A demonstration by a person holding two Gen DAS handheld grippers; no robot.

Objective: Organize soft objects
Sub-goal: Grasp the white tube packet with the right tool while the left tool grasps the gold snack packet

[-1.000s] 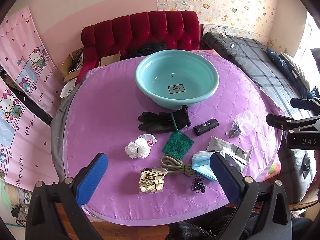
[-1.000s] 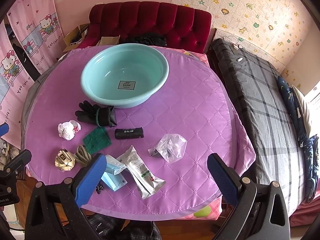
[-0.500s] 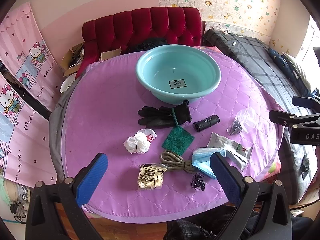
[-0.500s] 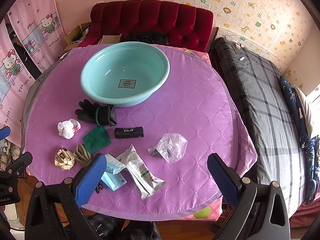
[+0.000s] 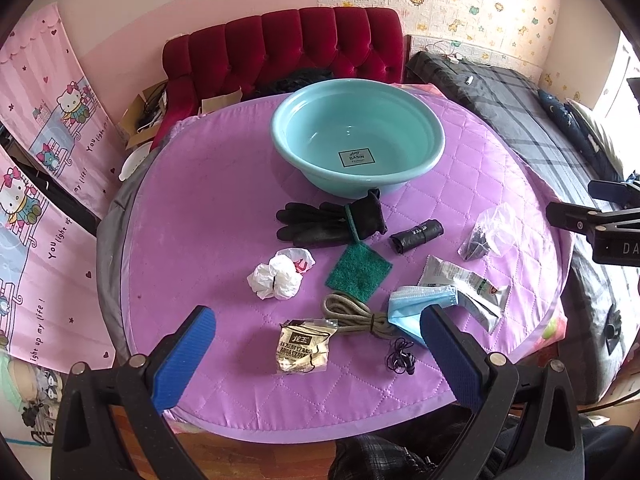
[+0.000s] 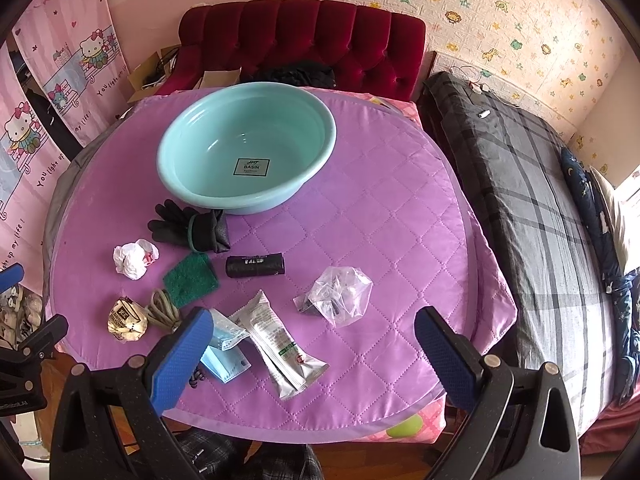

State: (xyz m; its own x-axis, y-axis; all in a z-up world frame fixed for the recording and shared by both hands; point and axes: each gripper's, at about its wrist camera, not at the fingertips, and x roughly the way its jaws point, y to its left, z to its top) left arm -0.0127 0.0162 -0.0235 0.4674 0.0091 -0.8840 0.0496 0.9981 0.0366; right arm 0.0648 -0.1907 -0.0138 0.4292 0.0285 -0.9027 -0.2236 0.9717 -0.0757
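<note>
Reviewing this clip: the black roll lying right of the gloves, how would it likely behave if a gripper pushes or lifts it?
The black roll is a cylinder lying on its side, so a sideways nudge would probably make it roll across the quilted purple cover. It looks like thin film wound tight, so likely light and slightly squashy. Its glossy surface may slip unless gripped across the middle.

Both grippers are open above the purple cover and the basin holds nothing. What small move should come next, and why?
Probably lower the left gripper onto the crumpled snack packet, which lies almost between its fingers. The teal basin is empty, every item is on the purple quilted cover, and the right gripper hangs open over the silver pouch.
</note>
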